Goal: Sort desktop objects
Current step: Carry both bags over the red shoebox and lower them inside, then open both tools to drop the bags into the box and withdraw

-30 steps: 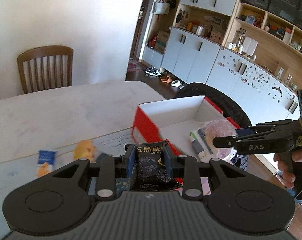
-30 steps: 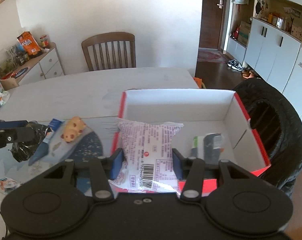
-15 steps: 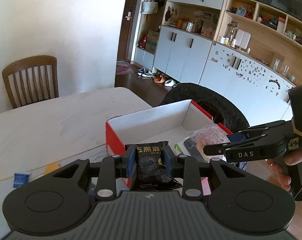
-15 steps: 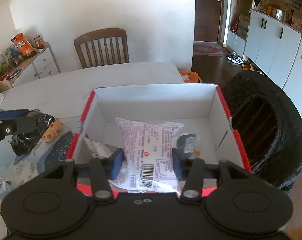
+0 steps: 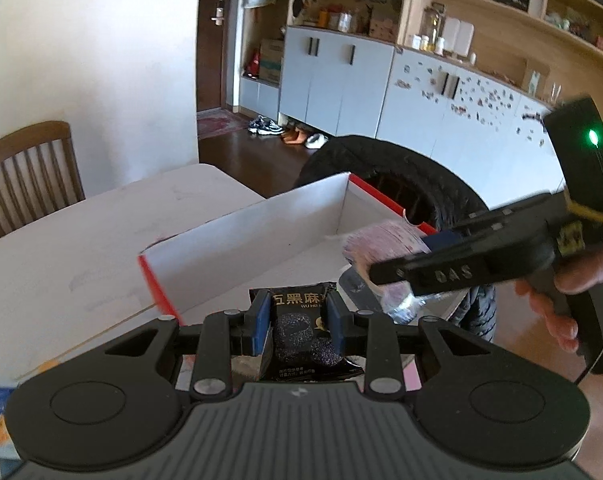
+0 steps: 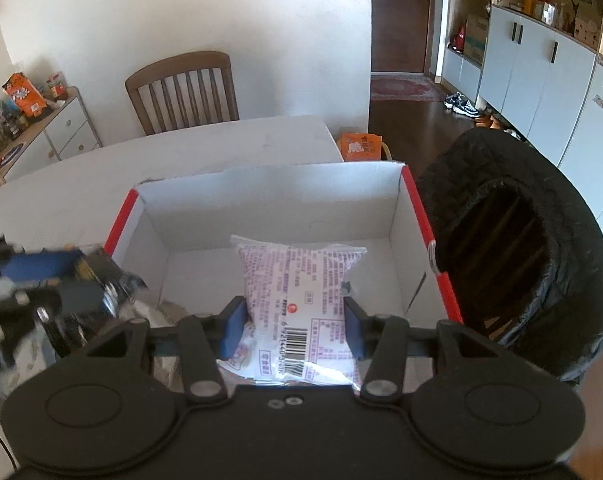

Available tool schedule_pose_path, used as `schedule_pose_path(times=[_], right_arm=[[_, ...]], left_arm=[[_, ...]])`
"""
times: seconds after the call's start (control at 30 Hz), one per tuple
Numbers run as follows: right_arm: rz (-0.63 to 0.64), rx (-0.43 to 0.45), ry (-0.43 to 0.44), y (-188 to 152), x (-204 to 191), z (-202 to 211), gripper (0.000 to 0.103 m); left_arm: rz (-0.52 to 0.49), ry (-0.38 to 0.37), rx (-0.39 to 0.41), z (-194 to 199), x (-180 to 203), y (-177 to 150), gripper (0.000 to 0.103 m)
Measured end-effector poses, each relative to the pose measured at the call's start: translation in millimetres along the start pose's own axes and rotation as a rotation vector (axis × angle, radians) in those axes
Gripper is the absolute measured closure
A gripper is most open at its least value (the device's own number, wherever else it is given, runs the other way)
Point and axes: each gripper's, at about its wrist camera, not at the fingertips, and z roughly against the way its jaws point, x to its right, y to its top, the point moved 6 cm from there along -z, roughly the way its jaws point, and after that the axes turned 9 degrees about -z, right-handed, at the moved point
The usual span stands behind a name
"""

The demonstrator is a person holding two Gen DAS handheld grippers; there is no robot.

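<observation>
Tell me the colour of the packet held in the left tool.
Black, with pale lettering: the packet in the left tool shows best in the left wrist view.

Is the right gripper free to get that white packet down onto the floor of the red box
Probably yes. The right gripper holds the white packet above the red box, whose floor ahead looks bare; the left gripper stays at the left wall.

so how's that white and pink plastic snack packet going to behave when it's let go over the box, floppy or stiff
Probably floppy: the white and pink plastic snack packet bulges between the right gripper pads like a puffed film pillow. It looks light for its size, held by its sides without sagging. It should land flat in the red-edged white cardboard box, not roll.
</observation>
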Motion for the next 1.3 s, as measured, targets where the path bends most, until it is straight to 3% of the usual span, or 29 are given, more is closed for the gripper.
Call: schedule_pose_path(times=[0.63,1.3], right_arm=[[0.082,-0.082,-0.039,29,6,-75,0.054],[0.123,-0.205,-0.070,4,5,-114,0.053]], left_arm=[[-0.060,0.015,-0.147,-83,-3,-1,0.074],[-0.044,-0.040,-0.307,-113,-3,-25,0.074]])
